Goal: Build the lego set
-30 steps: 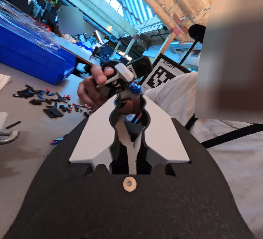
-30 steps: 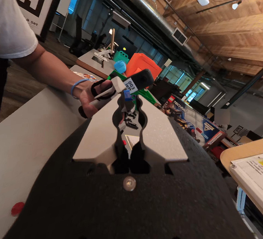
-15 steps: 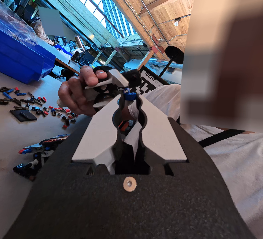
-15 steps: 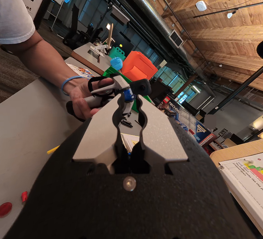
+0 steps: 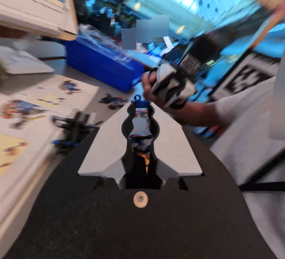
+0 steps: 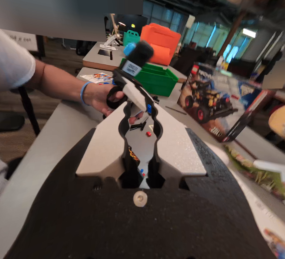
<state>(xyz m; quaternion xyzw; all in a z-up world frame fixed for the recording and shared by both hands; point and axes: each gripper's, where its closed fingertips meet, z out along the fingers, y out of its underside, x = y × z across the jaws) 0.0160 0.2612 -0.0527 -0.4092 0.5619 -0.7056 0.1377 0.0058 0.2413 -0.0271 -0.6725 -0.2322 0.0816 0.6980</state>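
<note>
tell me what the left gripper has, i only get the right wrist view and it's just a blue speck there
observer: the left wrist view shows the left gripper shut on a small blue piece with a ring on its far end
operator: where's the rest of the build
observer: a dark, blurred part-built assembly lies to that gripper's left, by the instruction pages
operator: spare parts?
observer: a loose pile of pieces lies ahead, in front of a blue bin

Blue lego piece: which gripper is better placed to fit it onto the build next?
Left. The left gripper already pinches the blue lego piece at its fingertips, while the right gripper looks open and empty, probably freer to steady the build.
</note>
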